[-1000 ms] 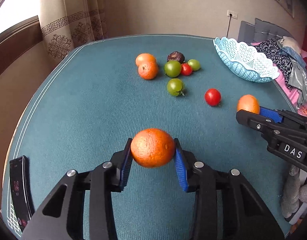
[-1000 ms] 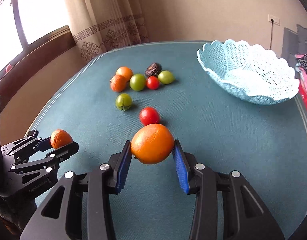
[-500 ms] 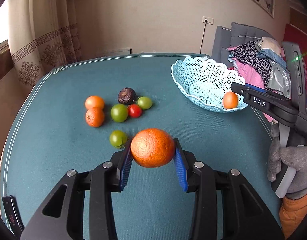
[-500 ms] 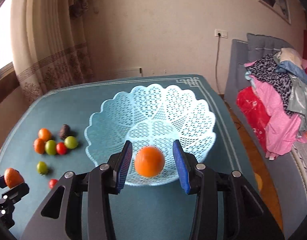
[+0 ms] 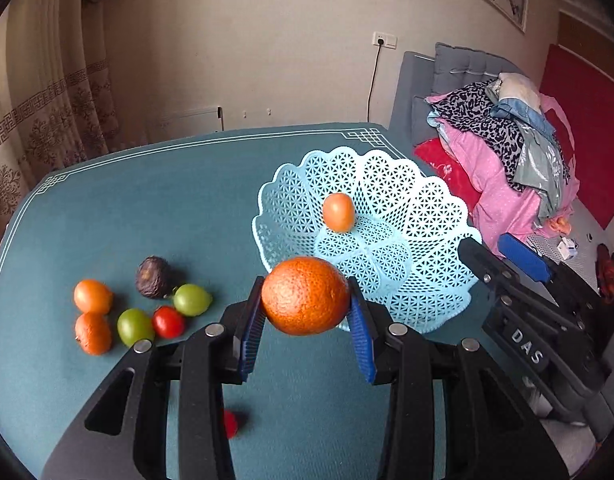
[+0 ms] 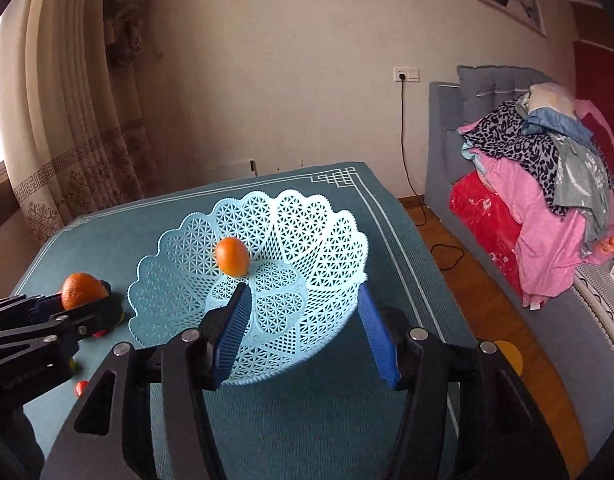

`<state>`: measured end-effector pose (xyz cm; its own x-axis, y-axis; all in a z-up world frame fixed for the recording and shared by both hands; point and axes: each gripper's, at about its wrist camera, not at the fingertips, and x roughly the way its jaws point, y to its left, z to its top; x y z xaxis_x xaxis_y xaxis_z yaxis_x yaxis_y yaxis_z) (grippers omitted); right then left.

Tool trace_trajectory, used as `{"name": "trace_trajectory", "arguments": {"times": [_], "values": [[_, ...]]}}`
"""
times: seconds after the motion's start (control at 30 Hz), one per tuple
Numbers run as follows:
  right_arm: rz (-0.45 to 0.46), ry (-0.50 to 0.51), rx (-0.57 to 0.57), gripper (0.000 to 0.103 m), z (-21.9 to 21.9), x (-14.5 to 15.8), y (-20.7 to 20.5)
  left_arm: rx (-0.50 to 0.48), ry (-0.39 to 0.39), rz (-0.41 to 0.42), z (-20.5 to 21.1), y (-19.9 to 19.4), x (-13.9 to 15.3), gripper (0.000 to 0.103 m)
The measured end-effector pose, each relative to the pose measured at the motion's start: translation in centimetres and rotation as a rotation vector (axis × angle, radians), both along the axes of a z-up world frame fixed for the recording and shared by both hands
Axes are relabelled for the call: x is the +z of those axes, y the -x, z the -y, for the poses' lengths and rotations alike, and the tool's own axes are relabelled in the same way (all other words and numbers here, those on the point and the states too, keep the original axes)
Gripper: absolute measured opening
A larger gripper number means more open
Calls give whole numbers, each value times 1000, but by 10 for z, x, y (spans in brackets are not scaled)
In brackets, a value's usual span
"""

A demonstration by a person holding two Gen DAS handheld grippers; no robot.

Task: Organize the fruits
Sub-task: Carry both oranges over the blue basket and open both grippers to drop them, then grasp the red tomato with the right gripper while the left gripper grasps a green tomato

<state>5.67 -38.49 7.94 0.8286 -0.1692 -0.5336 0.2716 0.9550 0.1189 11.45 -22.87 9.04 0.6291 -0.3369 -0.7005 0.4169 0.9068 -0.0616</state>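
Note:
My left gripper [image 5: 305,322] is shut on an orange [image 5: 305,295] and holds it above the table, just in front of the light blue lattice basket [image 5: 427,216]. A second orange [image 5: 338,212] lies inside the basket; it also shows in the right wrist view [image 6: 231,256]. My right gripper [image 6: 307,332] is open and empty over the basket's [image 6: 331,240] near rim. It shows at the right of the left wrist view [image 5: 507,256]. The left gripper with its orange [image 6: 83,290] shows at the left of the right wrist view.
Loose fruit lies on the teal tablecloth [image 5: 147,208] left of the basket: two oranges [image 5: 93,296], two green fruits [image 5: 191,300], a red tomato [image 5: 168,322], a dark fruit [image 5: 153,277]. Another red tomato [image 5: 230,424] lies under my left gripper. A sofa with piled clothes [image 5: 507,148] stands at the right.
My right gripper opened and let its orange go into the basket, then drew back a little. My left gripper moved closer to the basket with its orange.

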Motion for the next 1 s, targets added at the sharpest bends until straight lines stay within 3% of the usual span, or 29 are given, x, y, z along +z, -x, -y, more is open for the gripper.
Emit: {"name": "trace_trajectory", "arguments": {"times": [0.23, 0.37, 0.5, 0.63, 0.73, 1.0], "values": [[11, -39, -40, 61, 10, -10, 3, -42, 13, -6, 27, -16, -10, 42], [9, -41, -40, 62, 11, -12, 3, -24, 20, 38, 21, -10, -6, 72], [14, -35, -41, 64, 10, -13, 5, 16, -5, 84, 8, -3, 0, 86], [9, -26, -40, 64, 5, -13, 8, 64, 7, 83, -14, 0, 5, 87], [12, -20, -42, 66, 1, -12, 14, 114, 16, 79, -37, 2, 6, 94], [4, -9, -3, 68, -24, -14, 30, 282, 12, 71, -107, 13, 0, 97]]}}
